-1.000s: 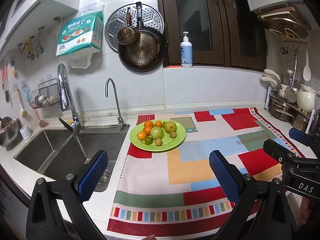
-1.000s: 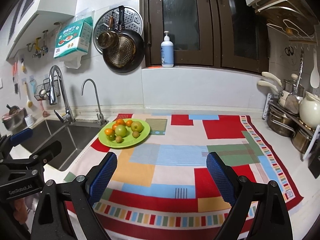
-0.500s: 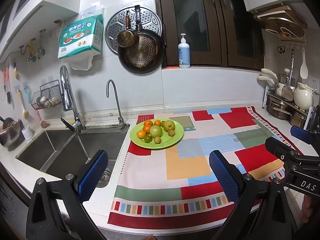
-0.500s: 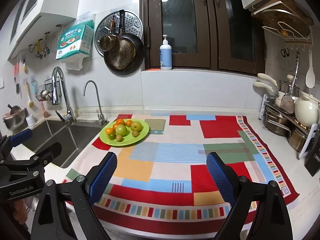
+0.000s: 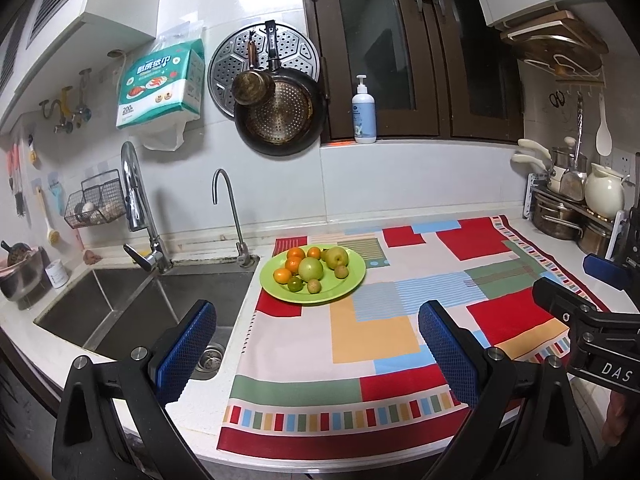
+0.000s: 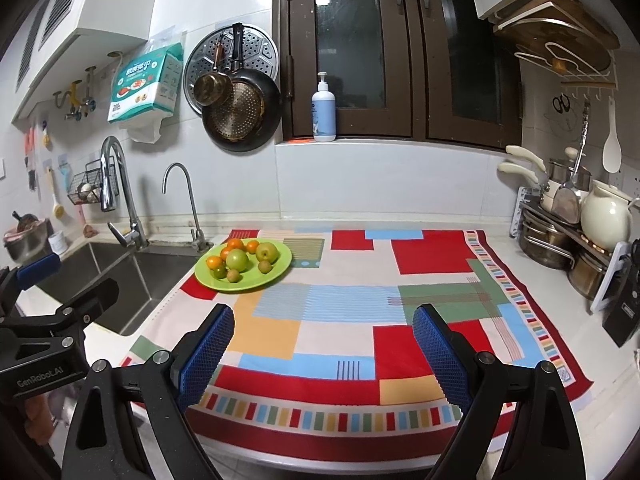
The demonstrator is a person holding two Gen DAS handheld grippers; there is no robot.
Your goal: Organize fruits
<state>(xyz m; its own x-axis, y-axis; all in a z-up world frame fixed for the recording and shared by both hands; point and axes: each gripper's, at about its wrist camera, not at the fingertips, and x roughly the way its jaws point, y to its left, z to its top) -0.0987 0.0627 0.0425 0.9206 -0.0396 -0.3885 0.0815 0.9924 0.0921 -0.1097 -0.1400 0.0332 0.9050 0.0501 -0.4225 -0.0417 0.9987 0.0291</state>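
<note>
all the fruits (image 5: pixel 311 269) sit heaped on the green plate (image 5: pixel 352 284) at the cloth's (image 5: pixel 372 336) corner by the sink (image 5: pixel 132 308). that fits a finished gathering or a pile awaiting sorting. your left gripper (image 5: pixel 316 346) and right gripper (image 6: pixel 323 350) hang back, jaws spread, holding nothing.

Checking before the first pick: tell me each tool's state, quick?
Left tool: open, holding nothing.
Right tool: open, holding nothing.

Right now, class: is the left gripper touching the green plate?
Apart. The left wrist view shows the left gripper open, with bare cloth between it and the green plate.
</note>
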